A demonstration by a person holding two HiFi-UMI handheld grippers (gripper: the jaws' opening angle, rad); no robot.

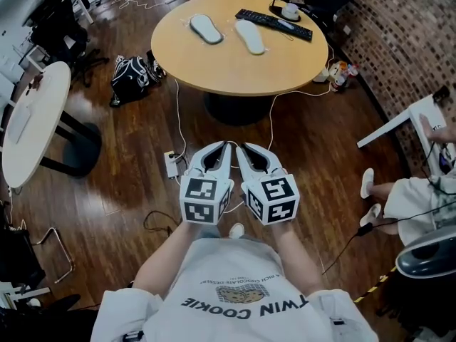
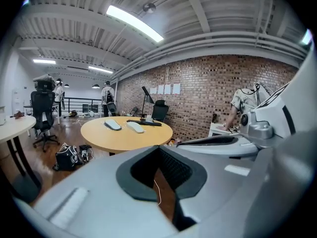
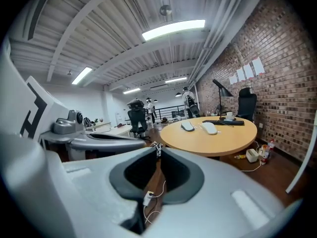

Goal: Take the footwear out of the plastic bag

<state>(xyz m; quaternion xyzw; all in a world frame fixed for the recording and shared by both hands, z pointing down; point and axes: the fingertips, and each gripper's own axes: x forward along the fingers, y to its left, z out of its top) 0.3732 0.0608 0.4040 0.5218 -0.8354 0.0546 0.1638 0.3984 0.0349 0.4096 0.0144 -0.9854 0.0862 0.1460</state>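
Left gripper (image 1: pixel 225 145): jaws closed tip to tip, nothing between them; its own view (image 2: pixel 159 148) shows only floor through the gap behind the tips. Right gripper (image 1: pixel 241 147): same state, tips together and empty (image 3: pixel 158 150). The two are held side by side, nearly touching, just in front of the person's chest, pointing at the round table (image 1: pixel 214 84).

Footwear: pale slipper (image 1: pixel 206 28) and second slipper (image 1: pixel 249 35) lie flat on the tabletop, near each other, well apart from both grippers. No bag can be made out around them. Keyboard (image 1: pixel 273 24) and a cup (image 1: pixel 290 11) sit beyond them.

Floor: power strip (image 1: pixel 173 164) just left of the grippers, black backpack (image 1: pixel 130 78) beside the table, white table (image 1: pixel 28 120) at far left.
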